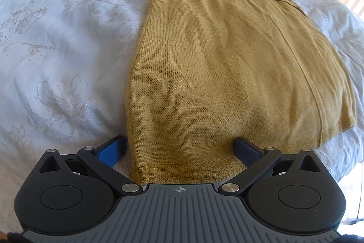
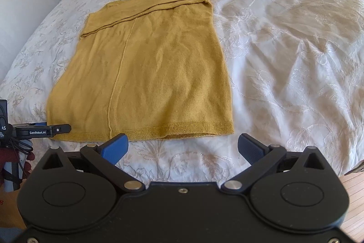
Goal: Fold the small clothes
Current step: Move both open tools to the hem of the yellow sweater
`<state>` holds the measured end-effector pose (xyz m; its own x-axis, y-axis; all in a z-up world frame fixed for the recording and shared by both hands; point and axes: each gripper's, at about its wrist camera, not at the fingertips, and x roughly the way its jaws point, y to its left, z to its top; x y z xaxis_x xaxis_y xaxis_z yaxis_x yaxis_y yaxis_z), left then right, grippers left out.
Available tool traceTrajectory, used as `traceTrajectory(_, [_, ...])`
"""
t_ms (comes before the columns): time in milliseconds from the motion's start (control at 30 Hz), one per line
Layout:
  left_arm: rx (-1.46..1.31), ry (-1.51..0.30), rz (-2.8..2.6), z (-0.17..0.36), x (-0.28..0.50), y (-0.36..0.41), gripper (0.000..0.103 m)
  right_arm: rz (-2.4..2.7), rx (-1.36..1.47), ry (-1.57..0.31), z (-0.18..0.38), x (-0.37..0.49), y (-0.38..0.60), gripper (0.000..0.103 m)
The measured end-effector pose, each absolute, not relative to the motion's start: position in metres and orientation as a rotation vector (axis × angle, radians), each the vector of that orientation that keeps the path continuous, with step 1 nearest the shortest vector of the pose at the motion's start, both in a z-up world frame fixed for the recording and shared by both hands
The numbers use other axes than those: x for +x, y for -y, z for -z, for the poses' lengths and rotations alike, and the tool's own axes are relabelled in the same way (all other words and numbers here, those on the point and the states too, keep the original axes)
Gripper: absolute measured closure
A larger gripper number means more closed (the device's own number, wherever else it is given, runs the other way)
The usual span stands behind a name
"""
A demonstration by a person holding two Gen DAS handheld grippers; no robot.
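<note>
Mustard knit top (image 2: 145, 65) lay flat on the bedspread (image 2: 284, 49), long axis running away from both grippers, hem nearest. Left gripper (image 1: 180, 149) was spread wide astride the hem's left corner, probably touching; right gripper (image 2: 183, 147) gaped empty, just short of the hem.

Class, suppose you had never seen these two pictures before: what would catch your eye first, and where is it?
The mustard-yellow knitted top stands out first, lying flat in the middle of the white embroidered bedspread, with a folded band across its far end. Next come the black grippers in the foreground: the left gripper has its jaws open astride the hem's near corner, while the right gripper waits open, just short of the hem.
</note>
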<state>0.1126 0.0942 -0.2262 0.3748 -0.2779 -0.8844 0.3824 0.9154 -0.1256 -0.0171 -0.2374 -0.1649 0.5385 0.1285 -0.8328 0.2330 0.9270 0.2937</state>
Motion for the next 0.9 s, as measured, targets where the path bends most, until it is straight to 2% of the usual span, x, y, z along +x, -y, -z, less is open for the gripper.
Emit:
traceTrajectory(433, [0.096, -1.112, 0.410, 0.229, 0.113, -0.094, 0.000, 0.012, 0.431, -1.095, 0.211, 0.034, 0.266, 0.001])
traceTrajectory(900, [0.105, -1.100, 0.383, 0.232, 0.113, -0.088, 0.000, -0.076, 0.533, -1.129, 0.245, 0.052, 0.287, 0.000])
